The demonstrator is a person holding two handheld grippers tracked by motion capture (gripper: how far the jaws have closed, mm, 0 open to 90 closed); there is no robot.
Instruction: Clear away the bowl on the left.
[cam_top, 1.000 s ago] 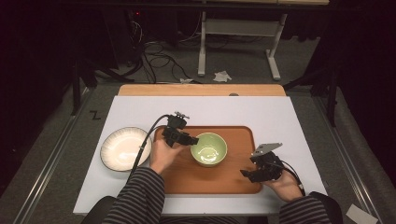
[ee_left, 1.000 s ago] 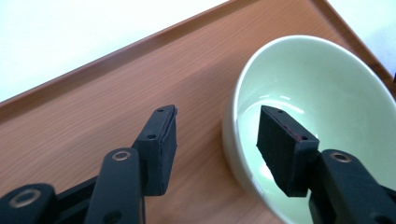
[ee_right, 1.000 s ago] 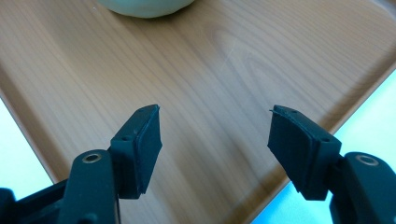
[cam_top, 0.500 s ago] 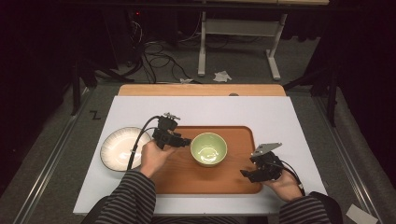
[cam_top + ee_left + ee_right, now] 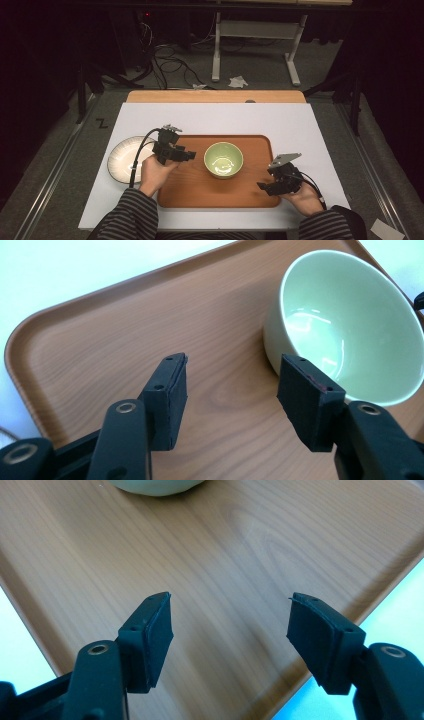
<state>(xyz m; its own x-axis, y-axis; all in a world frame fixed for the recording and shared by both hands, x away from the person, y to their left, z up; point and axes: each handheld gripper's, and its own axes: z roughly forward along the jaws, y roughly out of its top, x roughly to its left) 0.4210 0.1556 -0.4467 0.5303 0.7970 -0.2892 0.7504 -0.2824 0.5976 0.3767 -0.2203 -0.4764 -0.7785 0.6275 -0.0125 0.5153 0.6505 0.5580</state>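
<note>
Basically green bowl (image 5: 223, 159) on tray (image 5: 190, 185), both claws gaping, w/o legible writing.

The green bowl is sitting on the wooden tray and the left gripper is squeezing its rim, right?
Not quite. The green bowl does sit on the wooden tray, but the left gripper isn't squeezing its rim. The left gripper view shows its jaws open with only tray between them and the bowl off to one side; the high view shows it beside the bowl too.
</note>
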